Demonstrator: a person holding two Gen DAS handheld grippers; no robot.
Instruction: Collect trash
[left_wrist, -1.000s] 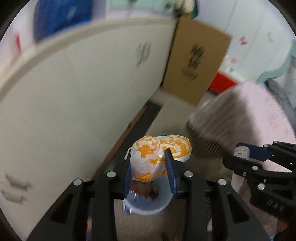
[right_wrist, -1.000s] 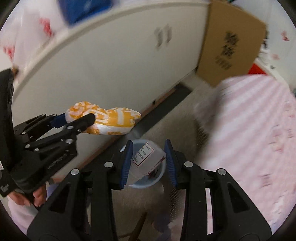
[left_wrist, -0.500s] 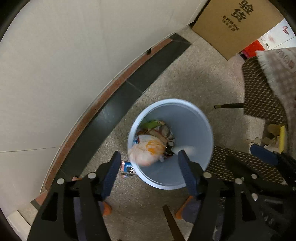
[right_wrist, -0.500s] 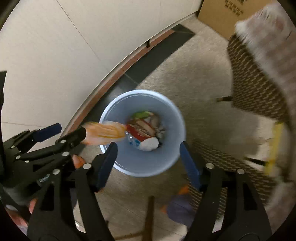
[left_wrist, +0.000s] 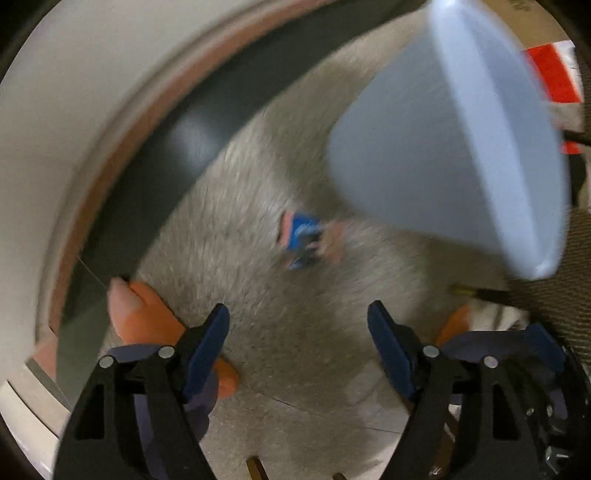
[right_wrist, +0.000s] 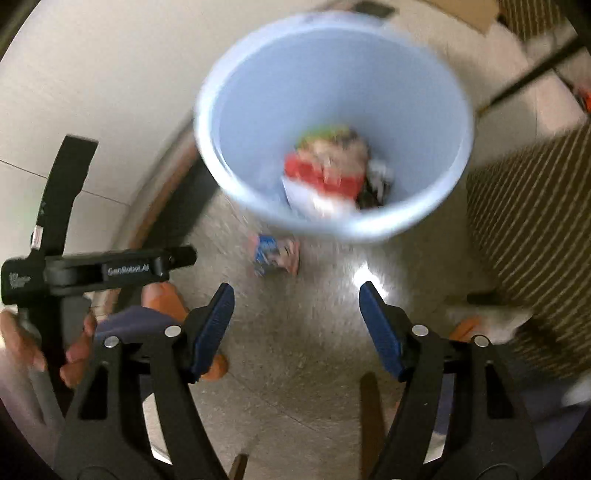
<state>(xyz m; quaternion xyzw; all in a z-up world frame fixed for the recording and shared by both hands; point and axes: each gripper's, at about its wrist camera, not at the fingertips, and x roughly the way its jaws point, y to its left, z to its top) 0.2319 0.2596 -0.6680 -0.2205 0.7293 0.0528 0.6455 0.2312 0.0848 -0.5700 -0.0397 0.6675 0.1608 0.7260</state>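
Observation:
A light blue trash bin (right_wrist: 332, 122) stands on the speckled floor and holds several wrappers (right_wrist: 328, 173); in the left wrist view I see its outer wall (left_wrist: 443, 147). A small blue and pink wrapper (left_wrist: 301, 238) lies on the floor beside the bin's base, and it also shows in the right wrist view (right_wrist: 275, 254). My left gripper (left_wrist: 299, 343) is open and empty, low over the floor short of the wrapper. My right gripper (right_wrist: 297, 325) is open and empty, above the floor in front of the bin. The left gripper's body (right_wrist: 99, 271) shows at the right view's left.
A white wall with a dark and reddish baseboard (left_wrist: 155, 147) curves along the left. A brown patterned chair seat (right_wrist: 535, 229) is at the right. The person's bare toes and slippers (left_wrist: 147, 321) are on the floor near both grippers.
Both grippers opened and dropped their trash into the bin: the orange bag and the labelled container are gone from the jaws. Both have since lowered towards the floor by the bin.

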